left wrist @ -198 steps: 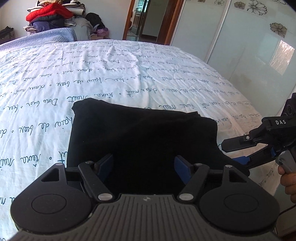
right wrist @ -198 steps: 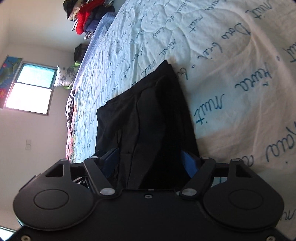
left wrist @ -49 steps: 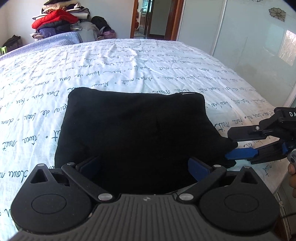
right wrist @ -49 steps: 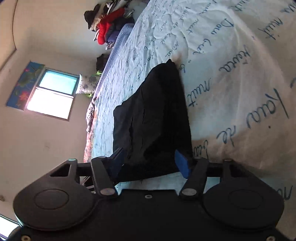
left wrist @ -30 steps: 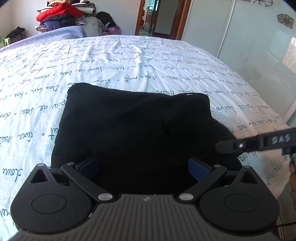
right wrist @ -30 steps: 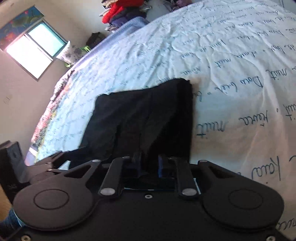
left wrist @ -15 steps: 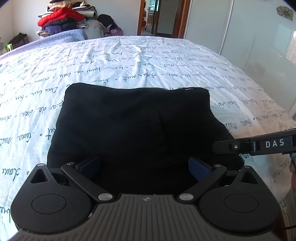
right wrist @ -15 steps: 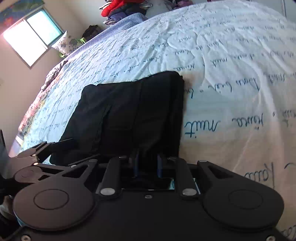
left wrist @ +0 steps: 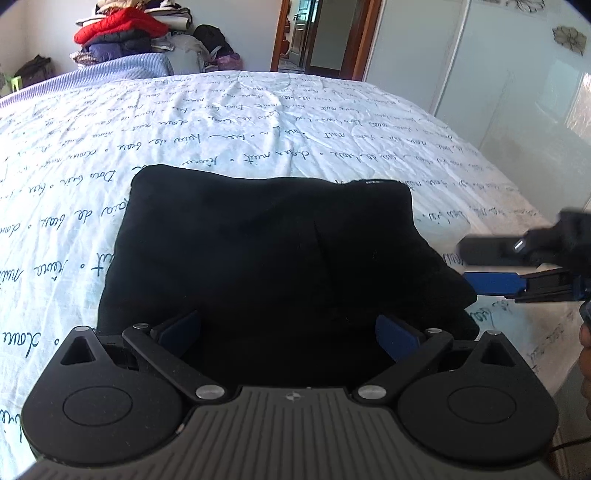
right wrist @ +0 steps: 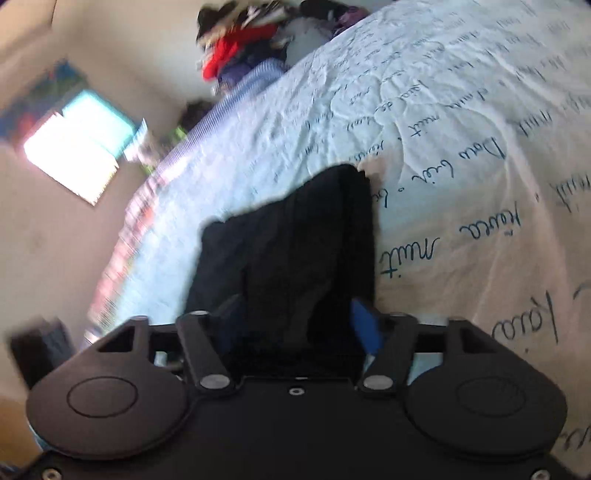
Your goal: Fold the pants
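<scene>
Black pants (left wrist: 258, 251) lie folded into a squarish bundle on the bed sheet (left wrist: 258, 122), which is white with written words. My left gripper (left wrist: 288, 328) is open, its blue pads wide apart over the bundle's near edge and not pressing on it. My right gripper (left wrist: 476, 264) comes in from the right at the bundle's right corner. Its jaws are opening, one finger above the other, and the blue pad (left wrist: 491, 282) sits just off the cloth. In the blurred right wrist view the pants (right wrist: 295, 251) lie loose between the spread fingers of the right gripper (right wrist: 295, 321).
A pile of clothes (left wrist: 122, 33) is stacked past the bed's far end beside a doorway (left wrist: 314, 37). Pale sliding doors (left wrist: 498, 92) run along the right. The bed's edge drops off close on the right, where a person's hand (left wrist: 585, 350) shows. A bright window (right wrist: 74, 147) is on the left wall.
My right gripper was shut on the pants' right edge; its jaws have now parted and let the cloth go, and it has rolled and drawn back slightly. The left gripper has stayed put.
</scene>
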